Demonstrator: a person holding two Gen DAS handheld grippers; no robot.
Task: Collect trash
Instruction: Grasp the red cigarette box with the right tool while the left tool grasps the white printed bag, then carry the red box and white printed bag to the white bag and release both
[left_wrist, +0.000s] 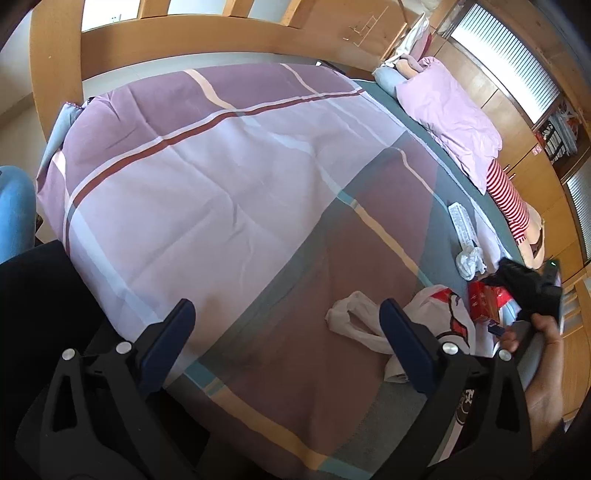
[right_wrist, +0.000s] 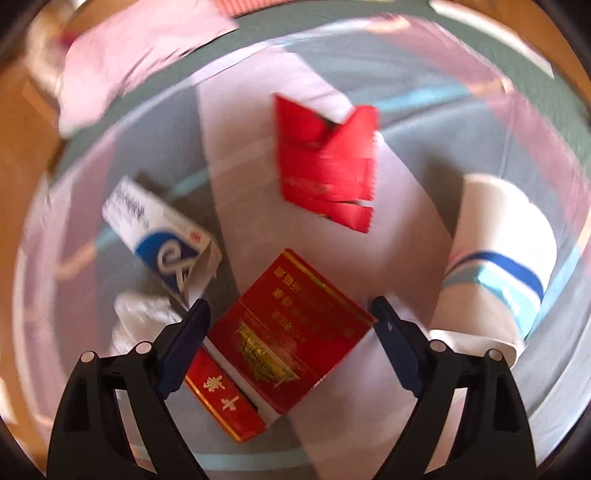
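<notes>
Two boxes (right_wrist: 284, 332), one red wrapper (right_wrist: 325, 162), tongs (right_wrist: 290, 314) wide

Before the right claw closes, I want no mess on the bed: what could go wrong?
1. The right claw is open around the red box, which lies skewed between the fingers; closing may twist it or push it away.
2. The box's flap looks open, so it might crush or spill.
3. The left claw is open and holds nothing, and the plastic bag lies slack, so a drop could miss it.
</notes>
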